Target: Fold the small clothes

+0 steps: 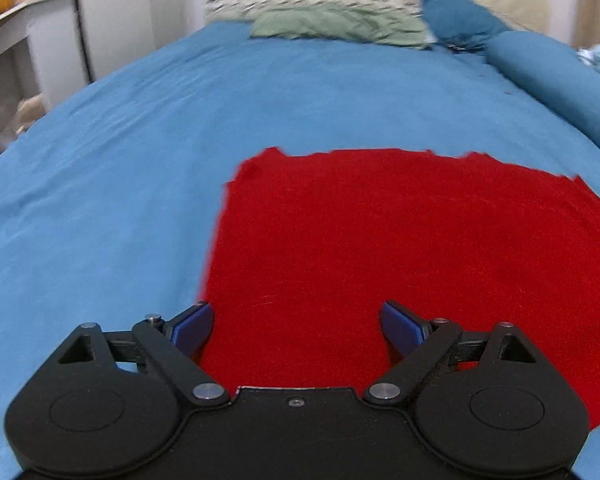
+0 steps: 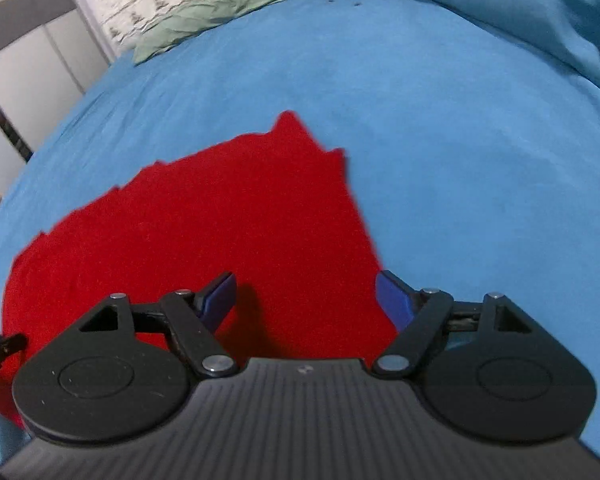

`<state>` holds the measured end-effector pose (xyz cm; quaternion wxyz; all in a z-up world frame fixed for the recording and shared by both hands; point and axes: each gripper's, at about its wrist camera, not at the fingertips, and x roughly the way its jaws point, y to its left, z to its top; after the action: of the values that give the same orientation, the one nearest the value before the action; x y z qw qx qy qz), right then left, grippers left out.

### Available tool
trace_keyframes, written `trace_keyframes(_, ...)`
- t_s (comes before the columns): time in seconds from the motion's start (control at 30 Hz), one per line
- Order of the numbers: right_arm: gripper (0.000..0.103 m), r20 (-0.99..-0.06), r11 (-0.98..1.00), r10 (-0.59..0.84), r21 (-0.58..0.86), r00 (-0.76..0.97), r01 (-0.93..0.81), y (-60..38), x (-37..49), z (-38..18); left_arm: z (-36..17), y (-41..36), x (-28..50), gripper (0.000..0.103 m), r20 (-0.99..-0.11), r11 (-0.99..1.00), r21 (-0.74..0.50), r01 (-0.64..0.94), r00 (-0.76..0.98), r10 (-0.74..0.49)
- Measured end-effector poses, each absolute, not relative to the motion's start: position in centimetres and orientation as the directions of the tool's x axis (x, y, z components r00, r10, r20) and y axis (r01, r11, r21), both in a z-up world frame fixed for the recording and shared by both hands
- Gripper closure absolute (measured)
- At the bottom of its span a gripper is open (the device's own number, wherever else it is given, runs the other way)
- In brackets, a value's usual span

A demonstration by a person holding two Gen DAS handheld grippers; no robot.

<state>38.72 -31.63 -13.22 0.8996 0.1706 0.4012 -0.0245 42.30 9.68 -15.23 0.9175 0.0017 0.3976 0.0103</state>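
Nearest the lens in each wrist view is a black tool with blue pads: the left tool [image 1: 296, 326] and the right tool [image 2: 306, 298] both stand with jaws spread wide and nothing gripped. No earlier picture is given for comparison. Beneath both lies the task's thing, a red cloth [image 1: 400, 248] spread flat on the blue bedsheet [image 1: 120, 180] of a bed. The left tool sits over the cloth's near left corner, one pad at its left edge; the right tool sits over the near right corner, one pad at the right edge [image 2: 392, 300]. The cloth's long axis runs across the left view, side to side; its far edge is ragged. Nothing lies on the cloth or between the tools and it. Only the right view shows the cloth's far right corner rising to a point [image 2: 290, 128], and a dark object at the left margin [image 2: 0, 350]. Farther off lie a green pillow [image 1: 340, 26], a blue bolster [image 1: 552, 84], and only in the left view, white shelving [image 1: 16, 52].
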Motion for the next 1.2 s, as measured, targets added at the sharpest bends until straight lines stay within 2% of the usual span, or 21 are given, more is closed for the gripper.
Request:
trace_keyframes(0.07, 0.01, -0.7, 0.922, 0.107, 0.335, 0.706, 0.192, -32.9, 37.3, -11.8, -14.0, 11.1, 42.1, 0.01, -0.727, 0.997, 0.025, -0.075, 0.683, 0.07)
trace_keyframes(0.13, 0.01, -0.664, 0.917, 0.117, 0.358, 0.739, 0.177, -33.8, 35.4, -10.0, -11.8, 12.0, 40.6, 0.009, -0.703, 0.996, 0.001, -0.085, 0.708, 0.061)
trace_keyframes(0.23, 0.007, -0.623, 0.956, 0.08, 0.269, 0.778, 0.117, -34.7, 32.5, -6.7, -9.0, 12.0, 38.1, 0.002, -0.666, 0.998, -0.037, -0.047, 0.746, 0.01)
trace_keyframes(0.3, 0.007, -0.621, 0.972, 0.054, 0.214, 0.782, 0.102, -35.0, 31.0, -6.1, -7.9, 10.8, 37.1, 0.0, -0.653, 0.998, -0.059, -0.023, 0.757, -0.021)
trace_keyframes(0.43, 0.007, -0.663, 0.977, 0.043, 0.182, 0.747, 0.106, -35.6, 29.0, -7.4, -8.5, 6.8, 36.5, 0.0, -0.659, 0.995, -0.088, 0.053, 0.746, -0.098)
trace_keyframes(0.63, 0.008, -0.676, 0.967, 0.081, 0.231, 0.732, 0.106, -34.9, 28.3, -9.9, -10.1, 0.7, 37.1, 0.0, -0.689, 0.986, -0.086, 0.143, 0.706, -0.162)
trace_keyframes(0.9, 0.009, -0.693, 0.968, 0.09, 0.231, 0.715, 0.102, -32.8, 30.8, -13.5, -12.0, -3.8, 39.0, 0.0, -0.727, 0.985, -0.035, 0.171, 0.671, -0.143)
trace_keyframes(1.03, 0.008, -0.7, 0.989, 0.06, 0.141, 0.712, 0.054, -31.3, 31.0, -15.6, -13.8, -4.0, 39.9, 0.0, -0.745, 0.987, -0.014, 0.162, 0.657, -0.118)
trace_keyframes(1.1, 0.011, -0.681, 0.996, 0.045, 0.088, 0.731, 0.02, -30.5, 30.8, -16.0, -14.8, -3.8, 40.3, 0.0, -0.755, 0.987, 0.009, 0.159, 0.648, -0.097)
trace_keyframes(1.17, 0.027, -0.668, 0.995, 0.069, 0.104, 0.741, 0.001, -30.5, 30.5, -16.1, -15.5, -3.5, 40.5, 0.0, -0.758, 0.987, 0.008, 0.158, 0.644, -0.097)
trace_keyframes(1.2, 0.032, -0.66, 0.992, 0.091, 0.126, 0.746, -0.01, -30.7, 30.4, -16.1, -15.8, -3.3, 40.6, 0.0, -0.758, 0.987, 0.0, 0.159, 0.644, -0.104)
